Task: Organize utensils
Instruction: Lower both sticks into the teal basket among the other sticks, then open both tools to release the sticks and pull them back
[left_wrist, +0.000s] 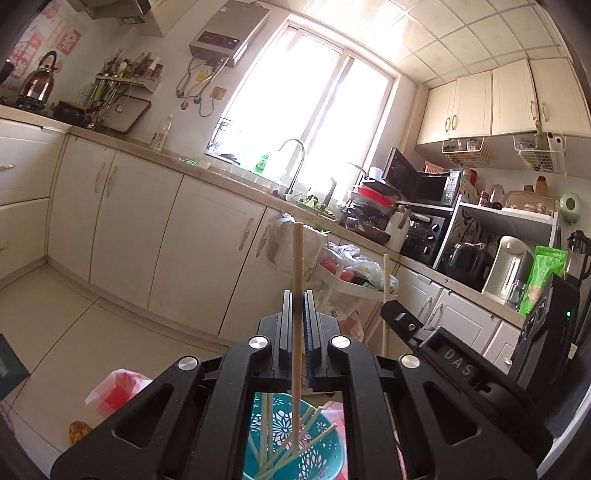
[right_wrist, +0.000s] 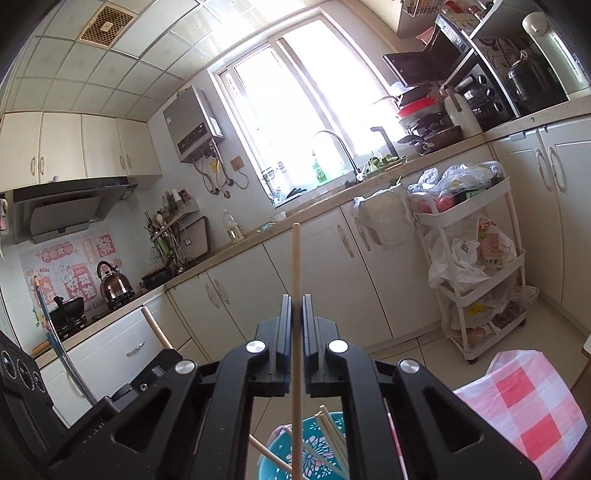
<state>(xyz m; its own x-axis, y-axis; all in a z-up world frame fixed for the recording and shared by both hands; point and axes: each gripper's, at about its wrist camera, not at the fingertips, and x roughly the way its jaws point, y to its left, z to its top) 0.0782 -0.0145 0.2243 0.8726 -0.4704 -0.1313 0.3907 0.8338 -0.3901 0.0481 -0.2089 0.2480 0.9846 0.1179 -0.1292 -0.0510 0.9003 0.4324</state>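
The setting was a kitchen with cream cabinets (left_wrist: 140, 221) and a bright window (left_wrist: 306, 110). Each pale wooden chopstick (left_wrist: 297, 280) (right_wrist: 296, 280) stood upright, long axis vertical. The left gripper (left_wrist: 296, 325) and right gripper (right_wrist: 296, 325), both raised, had jaws clamped narrowly on one chopstick each, above a teal patterned plastic basket (left_wrist: 328, 461) containing loose chopsticks (left_wrist: 314, 439).

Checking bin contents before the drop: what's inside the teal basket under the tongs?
Several loose wooden chopsticks lie crossed inside the teal basket. Each pair of tongs, left and right, grips one upright chopstick. The tong frames cover most of the basket, so no full count.
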